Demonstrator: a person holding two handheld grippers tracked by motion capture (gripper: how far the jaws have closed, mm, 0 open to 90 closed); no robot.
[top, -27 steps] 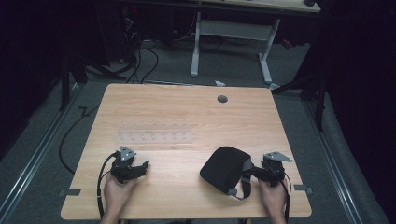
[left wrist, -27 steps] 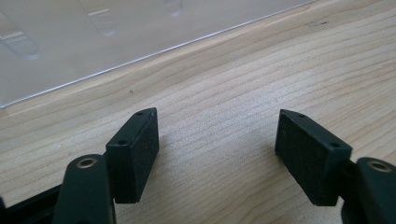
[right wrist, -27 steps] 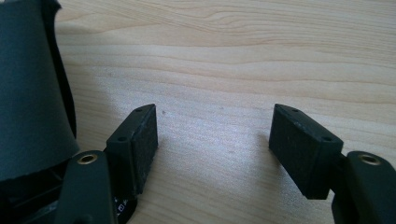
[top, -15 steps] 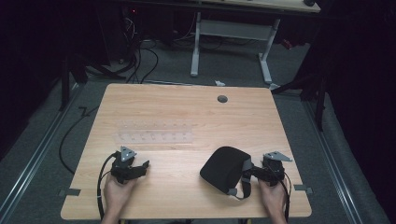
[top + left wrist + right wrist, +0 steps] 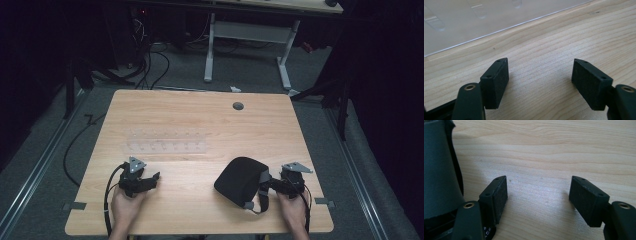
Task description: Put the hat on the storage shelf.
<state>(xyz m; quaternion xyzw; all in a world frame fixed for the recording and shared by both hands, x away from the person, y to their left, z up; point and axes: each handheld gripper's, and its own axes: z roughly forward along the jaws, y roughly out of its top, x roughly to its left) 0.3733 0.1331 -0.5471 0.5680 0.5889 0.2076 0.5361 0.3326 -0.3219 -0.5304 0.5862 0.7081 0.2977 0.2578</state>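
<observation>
Left hand-held gripper (image 5: 150, 178): I rest it on the table (image 5: 200, 115) near the near-left corner, jaws spread wide with only bare wood between them.
Right hand-held gripper (image 5: 264, 186): I rest it near the near-right corner, jaws wide apart, gripping nothing.
Black pouch (image 5: 240, 180): lies on the table just left of my right hand-held gripper, its strap (image 5: 256, 199) looping beside the jaws; in the right gripper view it rises beside the left jaw.
Clear plastic tray (image 5: 166, 141): flat on the table, just beyond my left hand-held gripper, apart from it.
</observation>
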